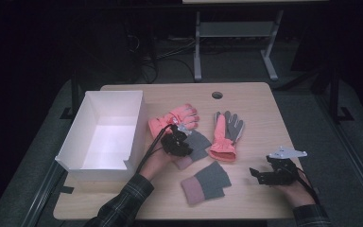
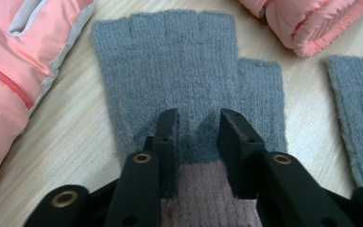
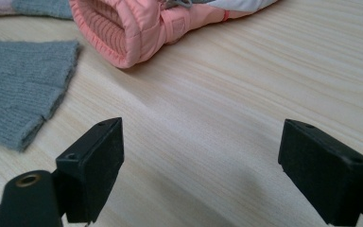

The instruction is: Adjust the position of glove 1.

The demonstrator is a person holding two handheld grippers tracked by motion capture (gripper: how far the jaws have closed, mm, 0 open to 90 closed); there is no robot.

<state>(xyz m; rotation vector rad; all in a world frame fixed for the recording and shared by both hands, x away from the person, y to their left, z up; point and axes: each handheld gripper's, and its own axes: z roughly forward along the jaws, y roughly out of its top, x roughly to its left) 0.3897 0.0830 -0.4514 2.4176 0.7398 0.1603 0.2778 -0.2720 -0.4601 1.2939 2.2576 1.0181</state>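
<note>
A grey fingerless knit glove [image 2: 184,71] with a dusty-pink cuff lies flat on the table, and in the high view this grey glove [image 1: 198,143] sits mid-table. My left gripper [image 2: 198,118] rests over it near the cuff, jaws a little apart with knit fabric between them and the pads not squeezing it. From above, the left gripper [image 1: 175,142] is just right of the white box. Its matching glove [image 1: 208,182] lies nearer the front edge. Two pink ski gloves [image 1: 175,118] [image 1: 227,135] lie behind. My right gripper [image 3: 201,146] stands wide open over bare wood, and in the high view the right gripper [image 1: 257,174] is at the front right.
A white open box [image 1: 134,127] stands at the table's left, close to my left hand. The wooden table [image 1: 260,104] has a cable hole [image 1: 217,95] near its far edge. In the right gripper view, a pink glove's cuff [image 3: 123,33] and a grey glove [image 3: 14,90] lie ahead.
</note>
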